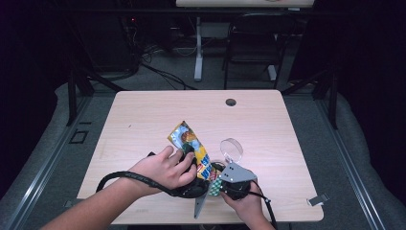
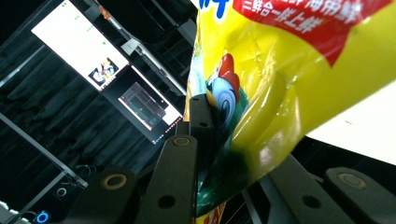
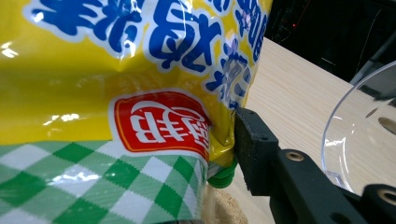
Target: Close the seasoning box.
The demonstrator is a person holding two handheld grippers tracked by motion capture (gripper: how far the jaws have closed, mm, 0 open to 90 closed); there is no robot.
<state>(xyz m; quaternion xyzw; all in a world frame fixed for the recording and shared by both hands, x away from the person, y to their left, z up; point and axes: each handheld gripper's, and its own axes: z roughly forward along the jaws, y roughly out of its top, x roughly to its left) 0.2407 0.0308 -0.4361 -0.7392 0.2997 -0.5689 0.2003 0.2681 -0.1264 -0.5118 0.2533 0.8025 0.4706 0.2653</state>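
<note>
A yellow snack bag [image 1: 190, 146] is seen lifted at an angle over the near half of the wooden table [image 1: 143, 120], in the lower centre of the high view, its top pointing toward the upper left of the frame. It is gripped at its lower part from both sides.

The left gripper [image 1: 189, 170] is carried by the left hand [image 1: 165, 170], just left of centre near the bottom of the high view. In the left gripper view the bag [image 2: 280, 79] is seen pinched between the two black jaws, the foil creased where it is pressed; this gripper is recorded as clamped on the bag.

The right gripper [image 1: 218, 184] is held by the right hand [image 1: 246, 203] at the lower centre-right of the high view, with its grey plate uppermost. In the right gripper view one jaw is seen pressed against the bag's right edge [image 3: 116, 93], beside the green-checked band; the opposite jaw is hidden behind the bag. This gripper is judged to be grasping the bag as well.

A clear round bowl [image 1: 231, 149] is noted on the table just right of the bag, and it is seen again at the right edge of the right gripper view [image 3: 359, 135]. A small dark hole [image 1: 231, 102] is noted near the table's far edge.
</note>
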